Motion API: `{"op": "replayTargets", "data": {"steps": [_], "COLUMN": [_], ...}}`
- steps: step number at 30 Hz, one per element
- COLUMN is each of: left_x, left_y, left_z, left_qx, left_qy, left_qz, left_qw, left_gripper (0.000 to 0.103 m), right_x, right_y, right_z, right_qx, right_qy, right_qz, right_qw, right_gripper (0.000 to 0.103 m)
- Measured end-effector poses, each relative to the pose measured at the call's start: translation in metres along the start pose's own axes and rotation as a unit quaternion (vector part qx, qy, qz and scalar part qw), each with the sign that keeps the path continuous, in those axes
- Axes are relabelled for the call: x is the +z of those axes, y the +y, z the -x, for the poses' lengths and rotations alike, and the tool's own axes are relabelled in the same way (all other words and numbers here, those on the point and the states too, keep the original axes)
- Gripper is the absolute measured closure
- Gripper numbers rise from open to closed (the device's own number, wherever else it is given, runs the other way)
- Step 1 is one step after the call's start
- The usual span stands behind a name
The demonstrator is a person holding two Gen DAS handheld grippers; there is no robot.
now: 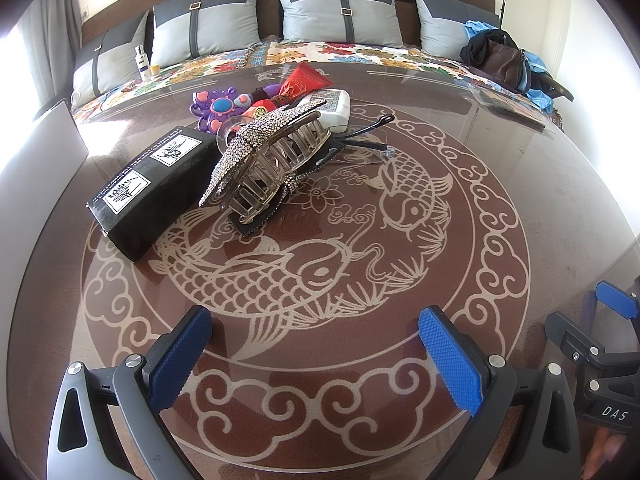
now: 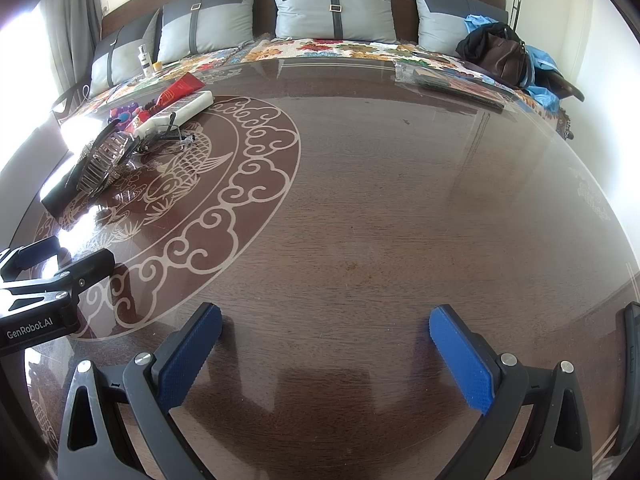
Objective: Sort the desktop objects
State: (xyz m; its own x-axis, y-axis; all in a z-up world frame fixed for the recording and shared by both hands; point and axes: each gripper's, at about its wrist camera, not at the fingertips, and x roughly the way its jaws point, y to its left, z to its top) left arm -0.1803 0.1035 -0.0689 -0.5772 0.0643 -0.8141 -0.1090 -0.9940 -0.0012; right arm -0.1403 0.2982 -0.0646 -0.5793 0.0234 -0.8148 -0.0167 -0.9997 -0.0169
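A pile of objects lies on the round table. A rhinestone hair claw clip sits in front, next to a black box. Behind are a purple toy, a red tube, a white bottle and black-framed glasses. My left gripper is open and empty, well in front of the pile. My right gripper is open and empty over bare table, far right of the pile; the clip and red tube show at its upper left.
The glass-topped table has a carp pattern. A sofa with grey cushions and a brown bag stands behind. A flat packet lies at the table's far right edge. A small bottle stands on the sofa.
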Motion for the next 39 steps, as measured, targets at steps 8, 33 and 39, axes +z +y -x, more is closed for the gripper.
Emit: {"op": "replayTargets", "data": {"steps": [8,33,39], "left_x": [0.000,-0.025,0.019], "left_y": [0.000,0.057,0.125], "left_z": [0.000,0.029,0.007], "left_qx": [0.000,0.057,0.021], "left_qy": [0.000,-0.004,0.034], "left_qz": [0.000,-0.036,-0.015], "left_qw": [1.0000,0.9977,0.9991], "left_gripper": [0.000,0.000,0.000], "right_x": [0.000,0.001,0.001], "right_y": [0.000,0.000,0.000], "right_z": [0.000,0.000,0.000], "right_qx": [0.000,0.000,0.000], "right_qy": [0.000,0.000,0.000], "right_qz": [0.000,0.000,0.000], "right_qw": [1.000,1.000,1.000], "right_gripper": [0.000,0.000,0.000]}}
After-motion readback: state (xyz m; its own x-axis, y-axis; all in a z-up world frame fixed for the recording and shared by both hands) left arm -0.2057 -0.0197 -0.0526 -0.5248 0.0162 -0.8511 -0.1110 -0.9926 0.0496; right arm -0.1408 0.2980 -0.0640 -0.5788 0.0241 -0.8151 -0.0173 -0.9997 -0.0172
